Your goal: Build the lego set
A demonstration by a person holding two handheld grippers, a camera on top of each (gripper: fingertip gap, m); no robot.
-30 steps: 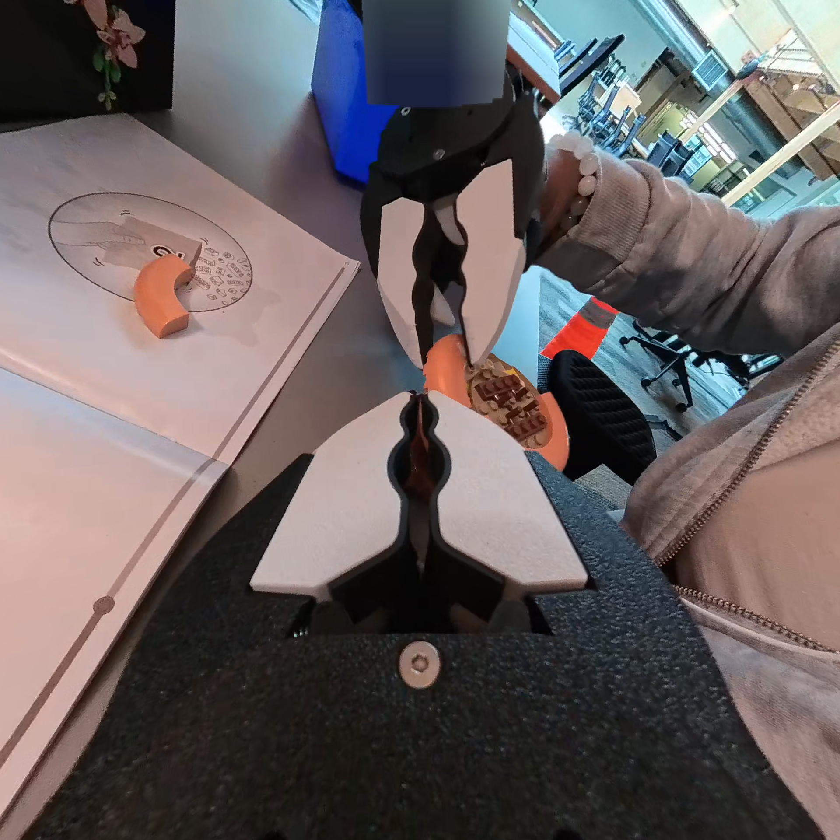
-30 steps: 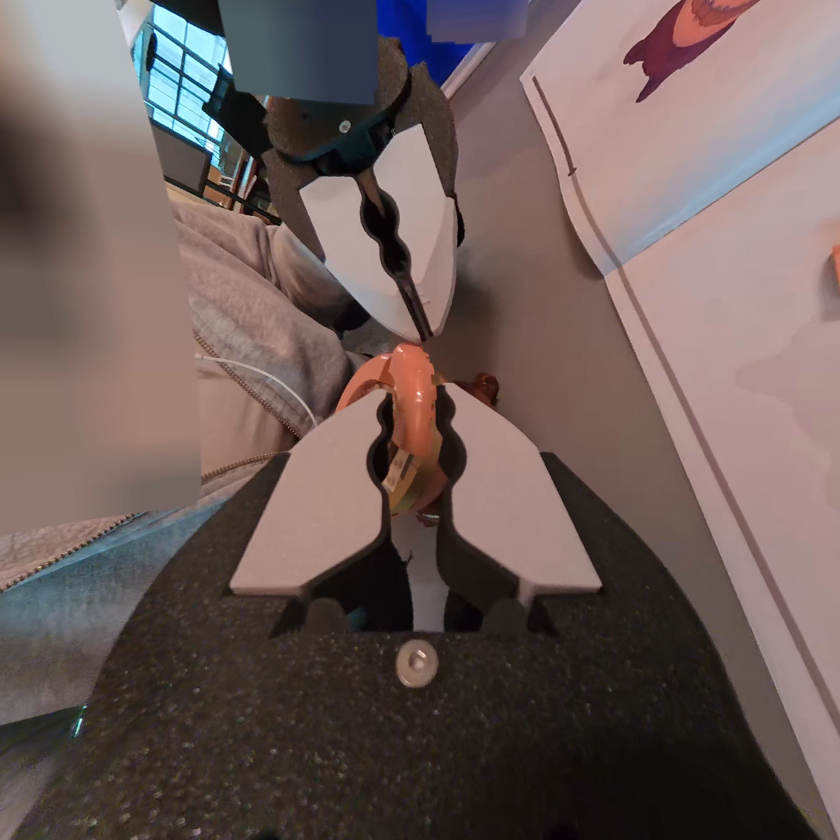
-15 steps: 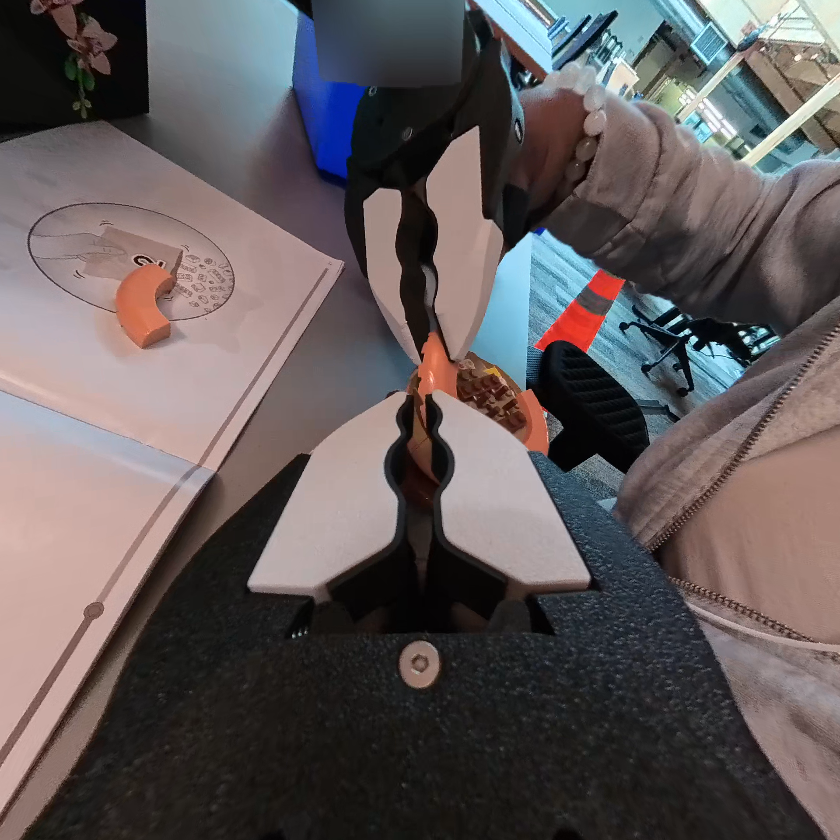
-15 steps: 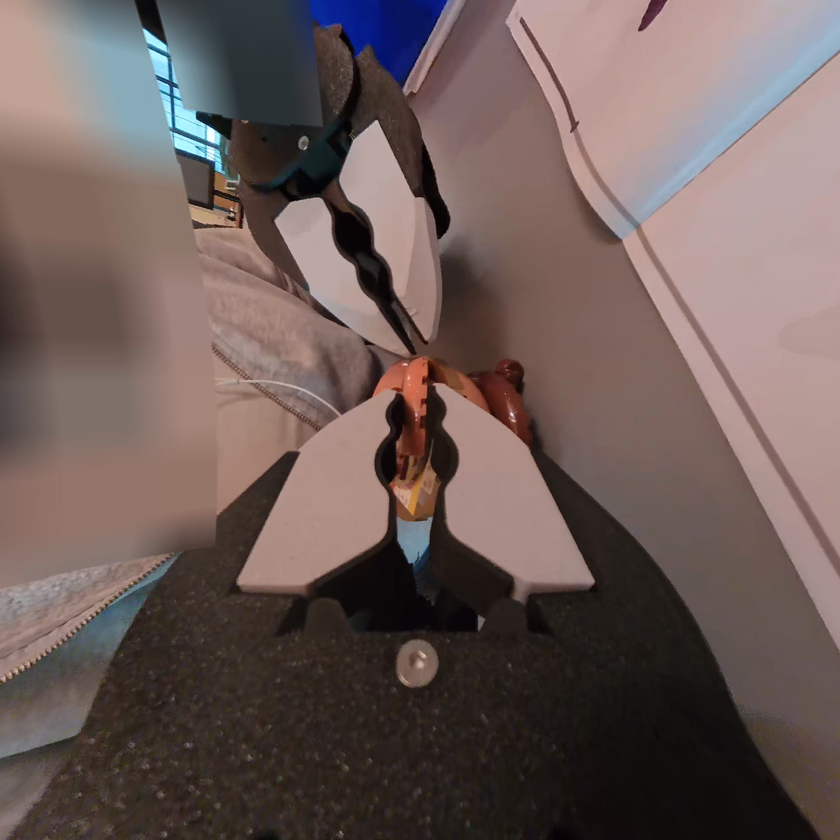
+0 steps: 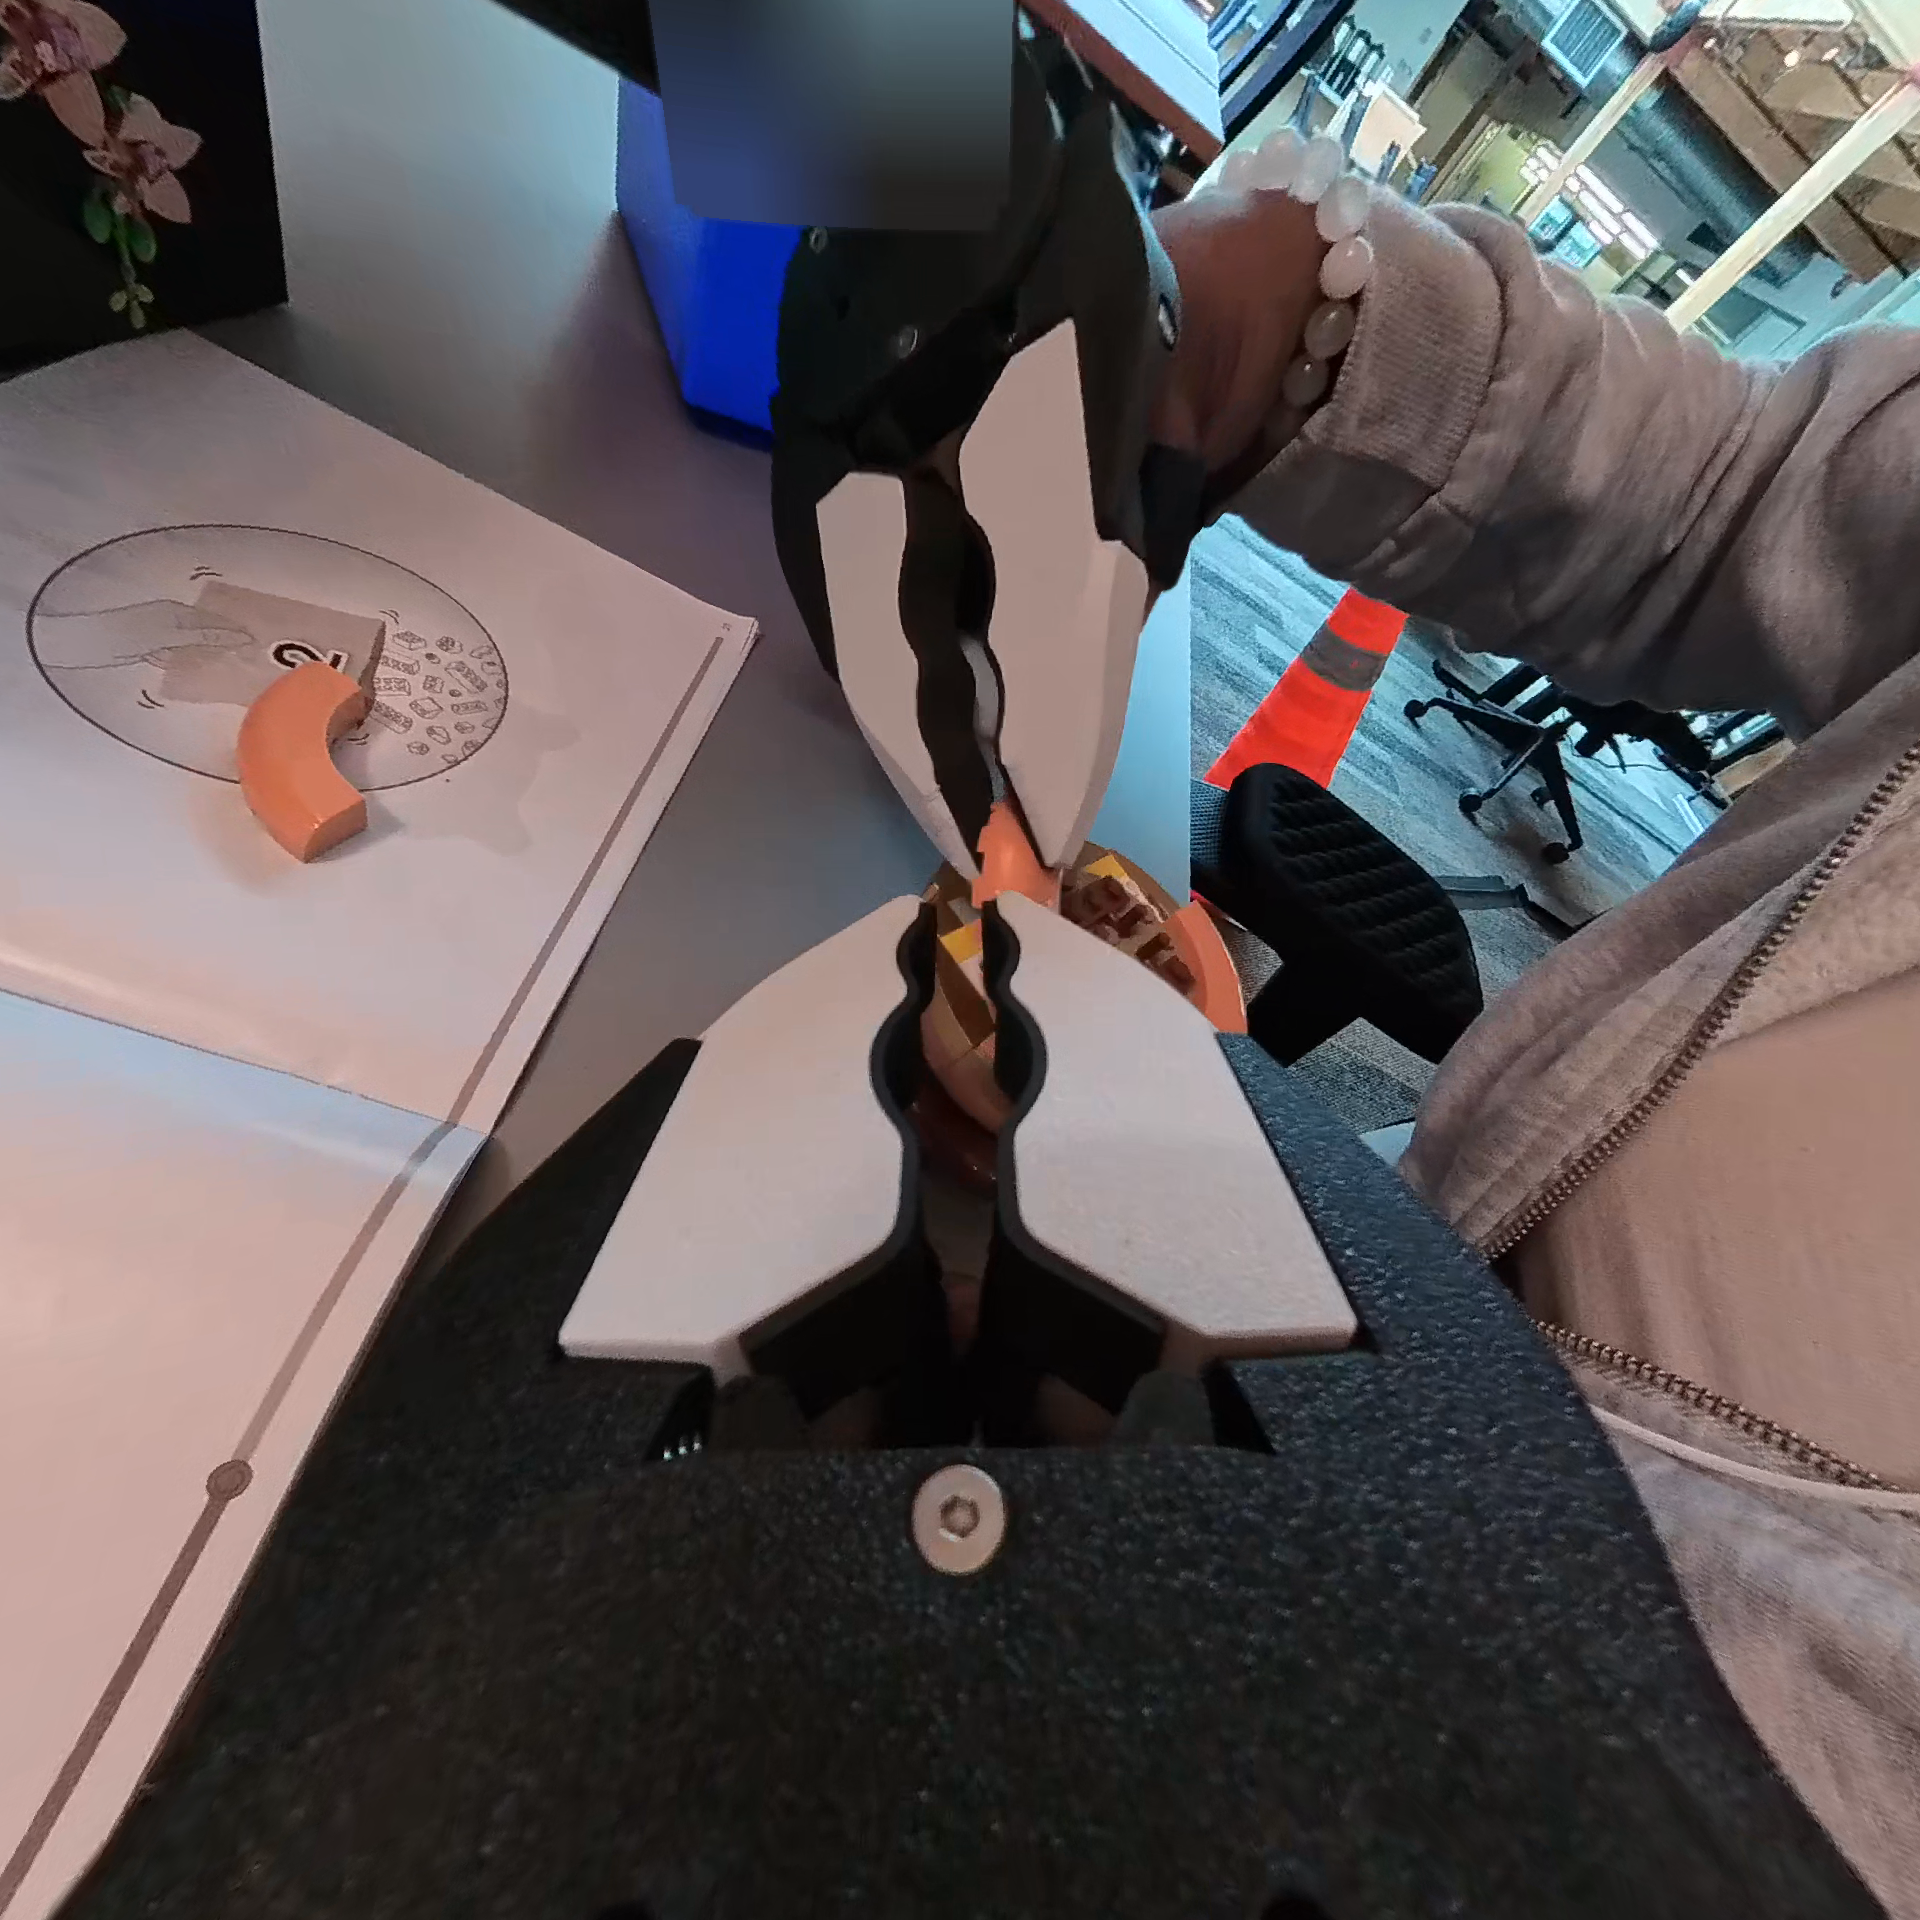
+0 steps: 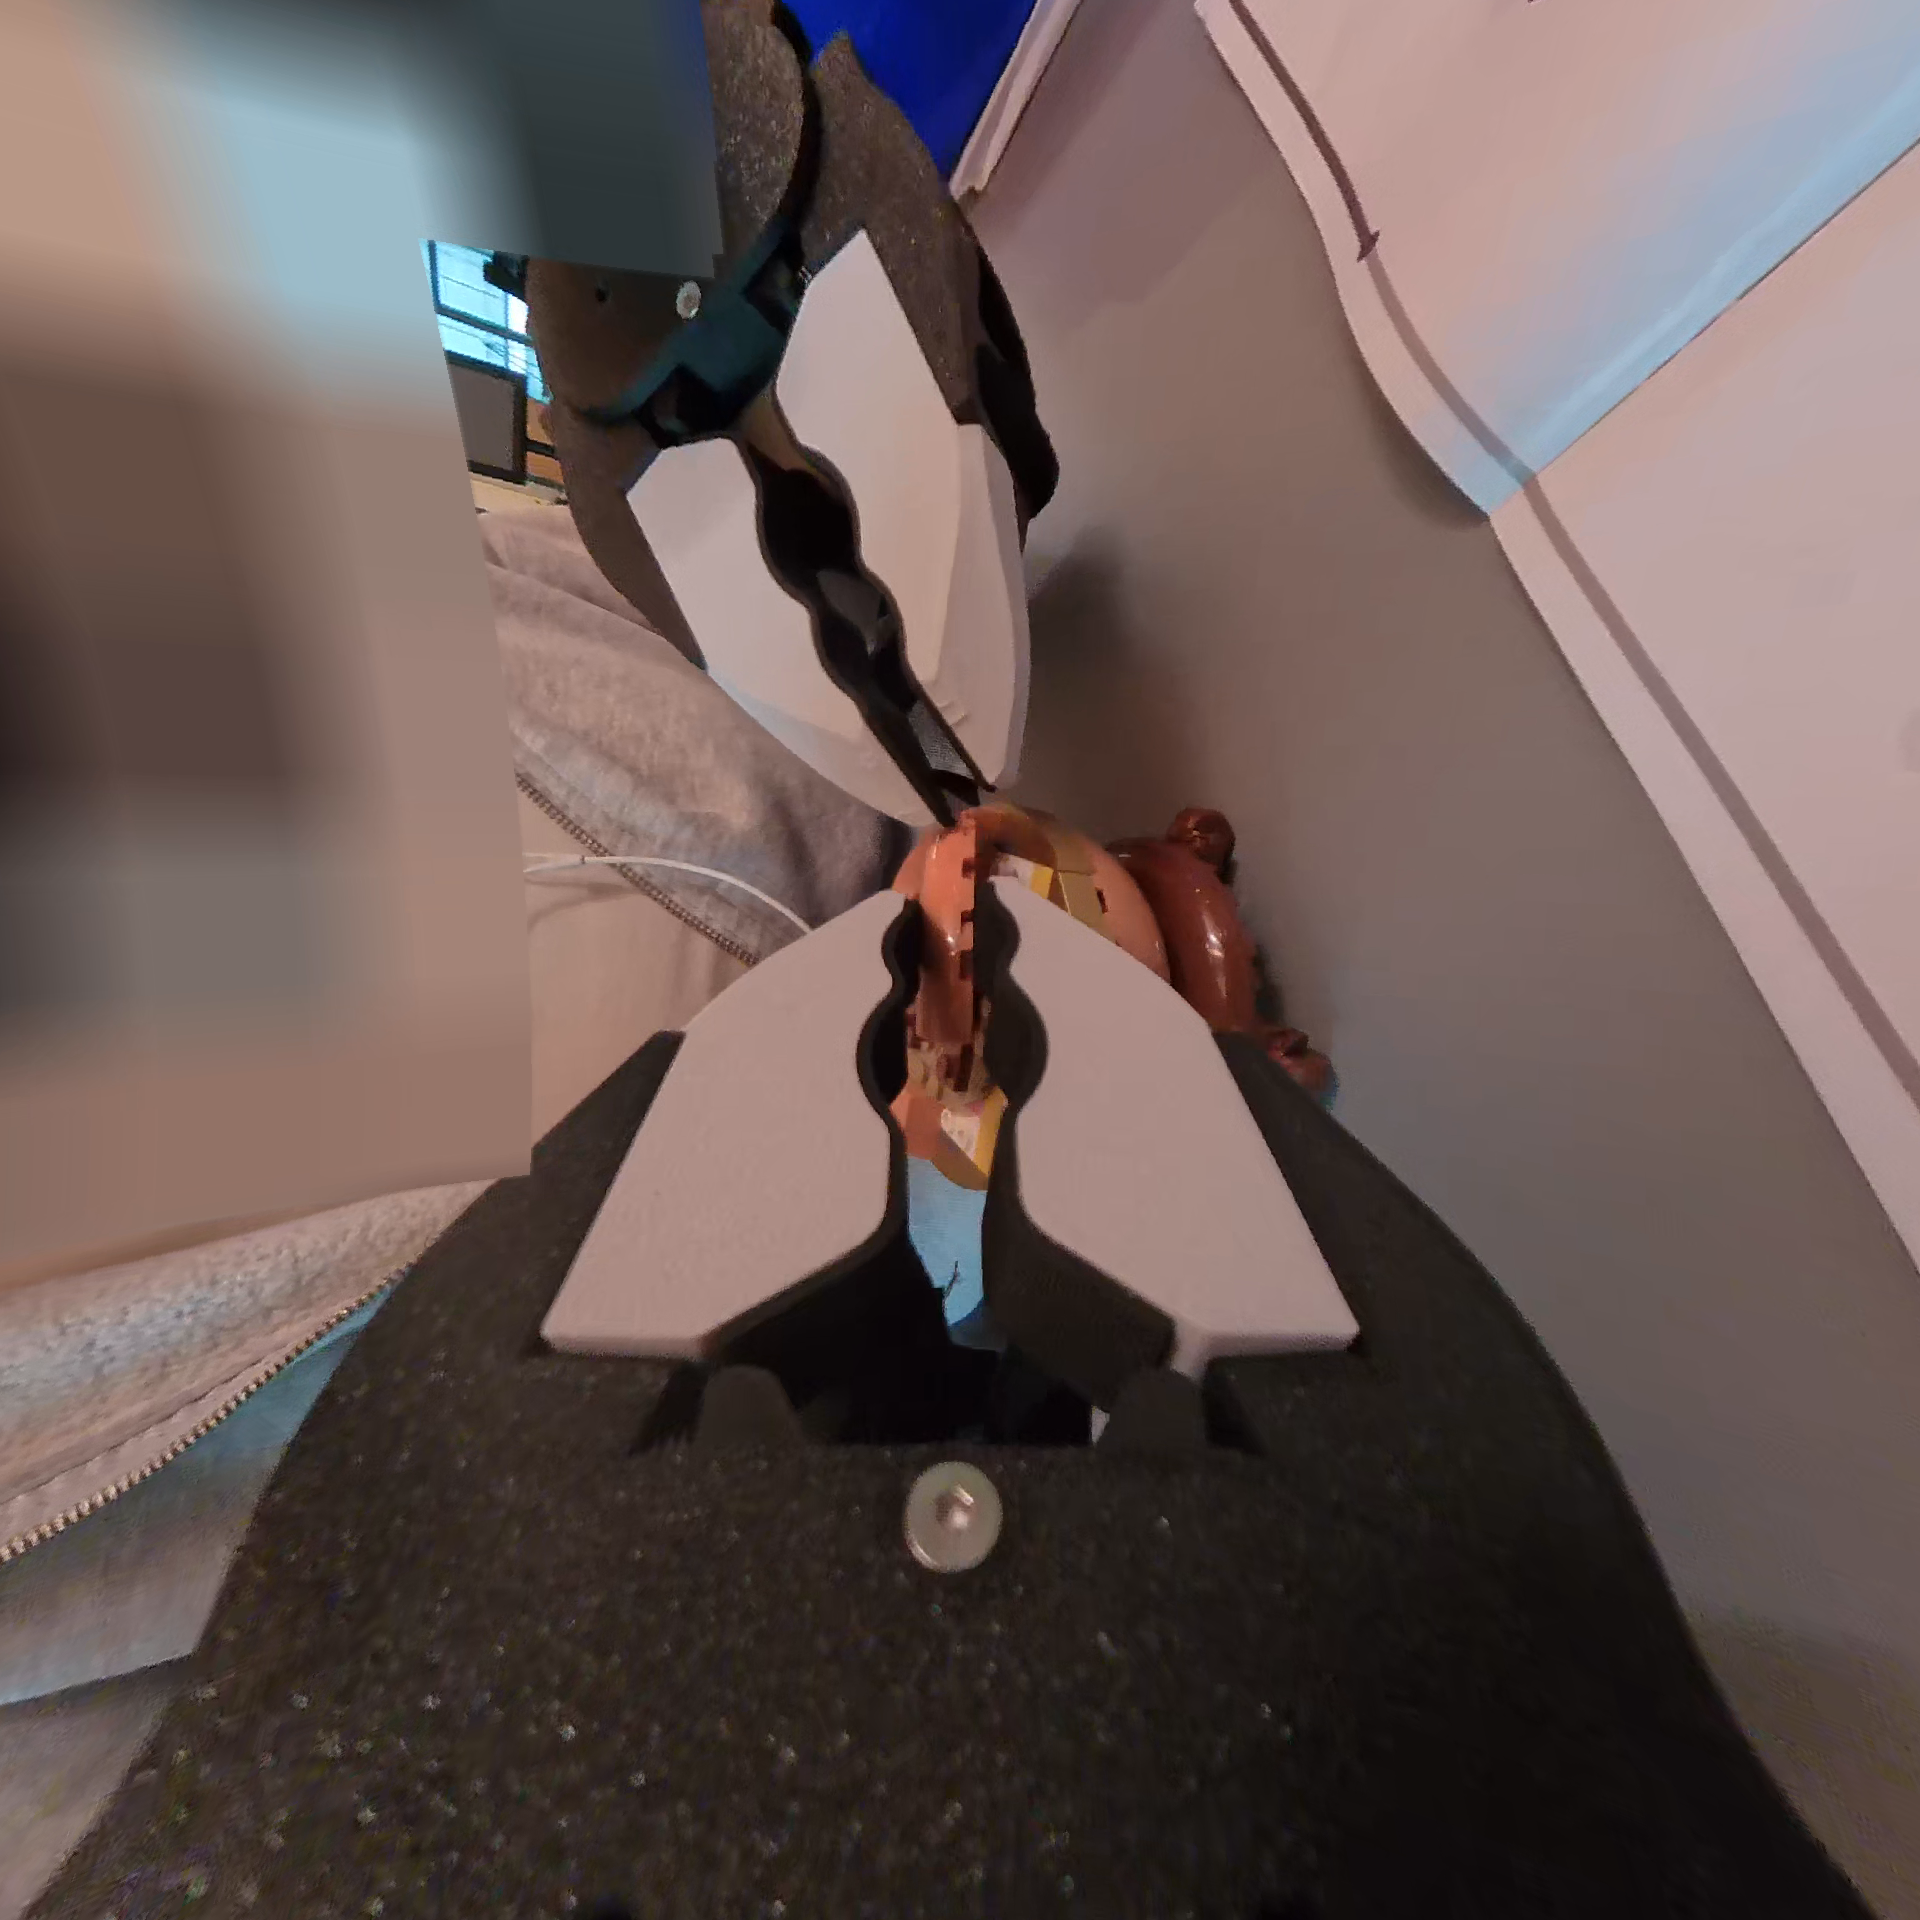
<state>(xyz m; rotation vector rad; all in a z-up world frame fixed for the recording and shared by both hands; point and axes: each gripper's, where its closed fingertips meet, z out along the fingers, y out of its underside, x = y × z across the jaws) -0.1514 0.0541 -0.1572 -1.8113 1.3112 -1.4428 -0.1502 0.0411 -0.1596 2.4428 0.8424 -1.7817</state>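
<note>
The left gripper (image 5: 958, 914) rose from the bottom of its own view, fingers closed on the lego model (image 5: 1132, 930) at frame centre. The right gripper (image 5: 1003, 847) reached down from the top centre, tip to tip with the left, its fingers pinched on the model's orange rim. A grey sleeve (image 5: 1558, 447) with a bead bracelet (image 5: 1320, 249) ran to the upper right. The model was a round orange disc with brown studded tiles, held edge-on over the table edge; its long axis ran between the two grippers. At left an open instruction booklet (image 5: 343, 904) carried a loose curved orange brick (image 5: 296, 764). A blue box (image 5: 707, 301) stood behind.
</note>
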